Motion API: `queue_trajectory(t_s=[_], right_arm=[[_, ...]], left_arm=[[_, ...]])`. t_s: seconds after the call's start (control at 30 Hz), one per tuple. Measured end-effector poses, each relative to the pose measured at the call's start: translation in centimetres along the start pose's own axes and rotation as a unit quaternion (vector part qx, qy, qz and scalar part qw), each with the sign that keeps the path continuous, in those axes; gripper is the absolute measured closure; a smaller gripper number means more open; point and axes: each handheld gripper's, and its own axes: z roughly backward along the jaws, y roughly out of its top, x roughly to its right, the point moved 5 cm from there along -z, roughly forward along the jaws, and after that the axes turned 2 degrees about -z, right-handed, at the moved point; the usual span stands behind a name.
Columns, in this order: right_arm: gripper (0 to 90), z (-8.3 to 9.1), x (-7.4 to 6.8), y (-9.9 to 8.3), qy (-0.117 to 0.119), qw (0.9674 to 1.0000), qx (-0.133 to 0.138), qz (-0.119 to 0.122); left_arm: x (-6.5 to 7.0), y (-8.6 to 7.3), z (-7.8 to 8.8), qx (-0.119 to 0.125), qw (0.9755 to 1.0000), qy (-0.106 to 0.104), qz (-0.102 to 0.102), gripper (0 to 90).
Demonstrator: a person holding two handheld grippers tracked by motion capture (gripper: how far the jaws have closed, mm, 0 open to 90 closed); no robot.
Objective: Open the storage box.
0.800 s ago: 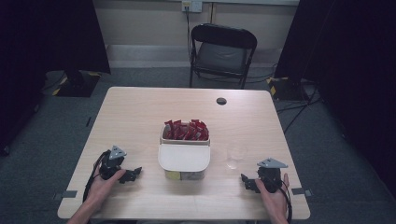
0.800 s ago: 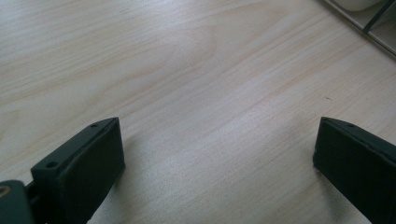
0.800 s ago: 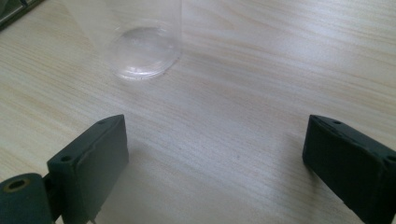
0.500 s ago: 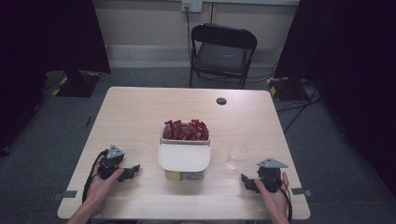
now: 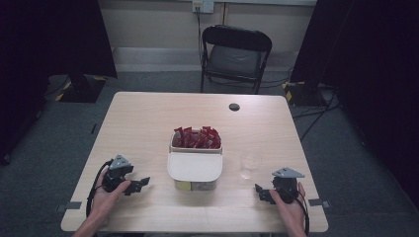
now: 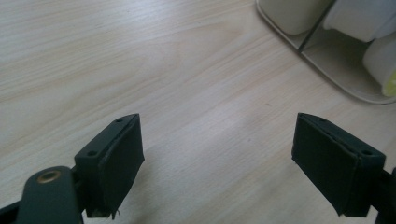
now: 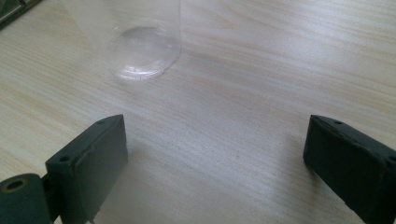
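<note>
A cream box (image 5: 195,168) stands mid-table, its far compartment packed with red packets (image 5: 196,138) and its near half under a white lid. Right of it stands a clear empty glass (image 5: 249,165). My left gripper (image 5: 139,184) rests on the table at the front left, open, with bare wood between its jaws; the box's corner (image 6: 327,46) shows at the upper right of the left gripper view. My right gripper (image 5: 261,192) rests at the front right, open and empty. In the right gripper view the glass's base (image 7: 140,46) stands just beyond the jaws.
The wooden table (image 5: 148,123) has a small black disc (image 5: 234,106) near its far edge. A black folding chair (image 5: 234,54) stands beyond the table. Dark curtains hang on both sides. Cables trail from each gripper over the front edge.
</note>
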Motion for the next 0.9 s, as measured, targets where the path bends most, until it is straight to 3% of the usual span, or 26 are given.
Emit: queue_trajectory(t_s=[0.9], right_arm=[[5.7,0.0,0.0,0.0,0.000,1.0000,0.000,0.000]], left_arm=[[3.9,2.1,0.5,0.029,0.9969,-0.071,-0.017,19.3]])
